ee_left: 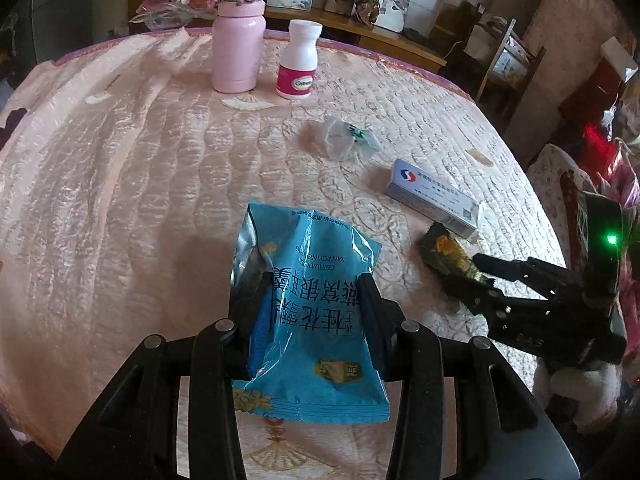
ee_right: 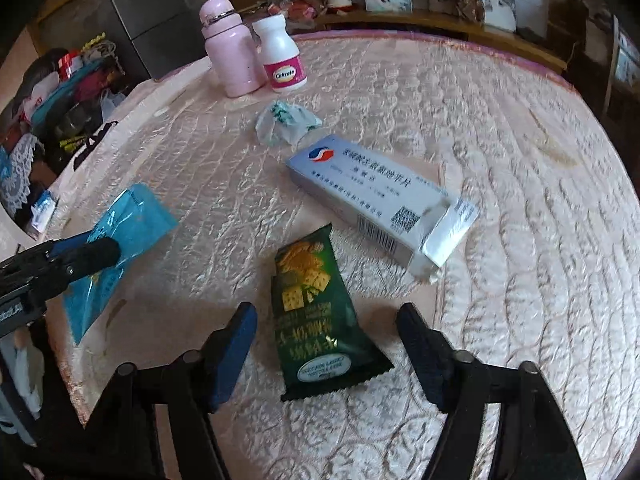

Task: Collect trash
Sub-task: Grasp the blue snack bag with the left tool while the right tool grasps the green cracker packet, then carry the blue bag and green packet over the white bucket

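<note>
snack packets (ee_left: 312,300): 2 | bottles (ee_left: 238,36): 2 | medicine box (ee_right: 372,200): 1 | crumpled plastic wrapper (ee_right: 286,122): 1 | grippers (ee_right: 326,328): 2

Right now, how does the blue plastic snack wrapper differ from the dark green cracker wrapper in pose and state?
The blue plastic snack wrapper is clamped in the left gripper and lifted off the bed; the dark green cracker wrapper lies flat on the pink quilted bed cover.
The right gripper straddles the green one, its pads clear of it.
The blue wrapper is creased where it is pinched; the green one is flat.
Both are small printed snack packets.
</note>
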Motion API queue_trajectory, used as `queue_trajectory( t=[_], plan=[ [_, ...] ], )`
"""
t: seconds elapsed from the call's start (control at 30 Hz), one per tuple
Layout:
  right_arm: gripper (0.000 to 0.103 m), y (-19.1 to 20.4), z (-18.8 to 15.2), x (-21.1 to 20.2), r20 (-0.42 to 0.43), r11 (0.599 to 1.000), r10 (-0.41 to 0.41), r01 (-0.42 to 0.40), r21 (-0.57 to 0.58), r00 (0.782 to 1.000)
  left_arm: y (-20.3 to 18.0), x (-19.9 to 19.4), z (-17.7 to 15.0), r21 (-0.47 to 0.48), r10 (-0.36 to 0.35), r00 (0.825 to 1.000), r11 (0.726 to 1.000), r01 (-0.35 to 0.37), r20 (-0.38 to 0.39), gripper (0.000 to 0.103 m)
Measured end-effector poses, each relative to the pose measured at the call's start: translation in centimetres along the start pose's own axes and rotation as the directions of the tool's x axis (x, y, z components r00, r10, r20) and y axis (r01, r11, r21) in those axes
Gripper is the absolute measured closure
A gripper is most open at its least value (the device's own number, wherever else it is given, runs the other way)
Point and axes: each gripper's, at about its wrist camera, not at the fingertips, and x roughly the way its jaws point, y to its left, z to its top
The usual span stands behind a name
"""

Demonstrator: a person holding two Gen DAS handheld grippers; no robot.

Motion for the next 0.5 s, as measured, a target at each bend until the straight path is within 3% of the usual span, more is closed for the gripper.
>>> queue_trajectory(
  t=[0.07,0.23,0.5],
  plan=[
    [0.066,0.1,-0.2,-0.3,0.004,1.000,-0.009,0.009,-0.016,1.000,-0.6,0.1,-0.1,0.001,-0.012,1.000,1.000,0.012,0.000,0.065],
    [0.067,-0.5,-2.0,-3.7,0.080,1.000,-0.011,0.012,-0.019,0.997,-3.1,0.3,-0.1,0.029,-0.042,0.999,0.999,0.042,0.001,0.065],
    [0.067,-3.3,-4.5,-8.3,0.135,0.997,-0.050,0.041,0.065,0.990,-8.6,0.7,-0.2,0.097,-0.092,0.996,0.991,0.092,0.001,0.065]
  ],
)
